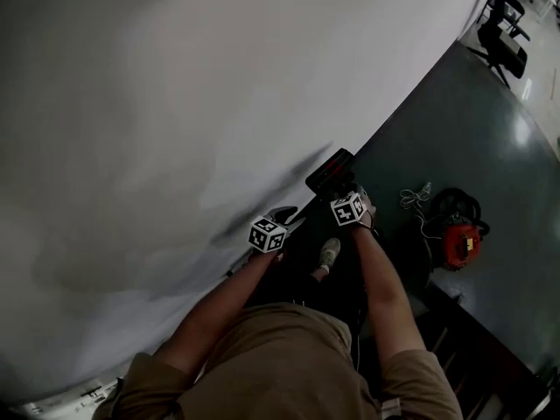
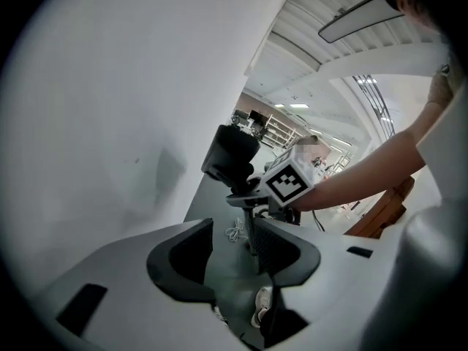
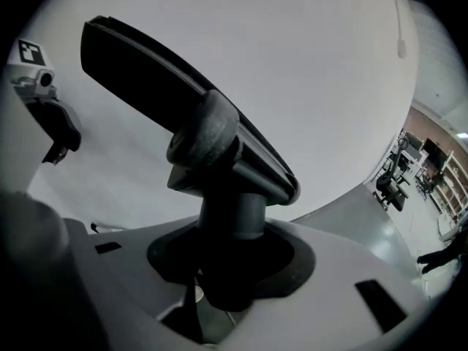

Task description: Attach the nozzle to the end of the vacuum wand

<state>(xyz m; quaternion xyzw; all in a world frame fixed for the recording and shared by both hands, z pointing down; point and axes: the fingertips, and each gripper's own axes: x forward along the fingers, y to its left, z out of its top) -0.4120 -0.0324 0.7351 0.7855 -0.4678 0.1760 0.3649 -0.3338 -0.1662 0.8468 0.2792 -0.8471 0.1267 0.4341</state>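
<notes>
I have the nozzle (image 3: 212, 145) in my right hand-held gripper (image 3: 232, 258). Its round neck sits between the two jaws, which are clamped on it from both sides. The long flat black head tilts across just beyond the jaw tips, with a white wall (image 1: 175, 103) behind it. In the head view the nozzle sticks out past that gripper's marker cube, towards the wall.

My left hand-held gripper (image 2: 234, 251) is just beside the right one, on its left. Its jaws stand apart and I see nothing gripped between them. Through the gap I see only dark floor (image 1: 490, 147) and a pale shoe (image 2: 262, 306). From the left gripper view, the nozzle and the right gripper's marker cube are straight ahead, near but not touching.

A loose coil of light cable (image 1: 416, 201) lies on the floor to the right of my right hand-held gripper. Further out on that side, well apart from both grippers, is a red and black vacuum cleaner (image 1: 459, 239). Dark chairs (image 1: 506, 38) stand far off beyond it.
</notes>
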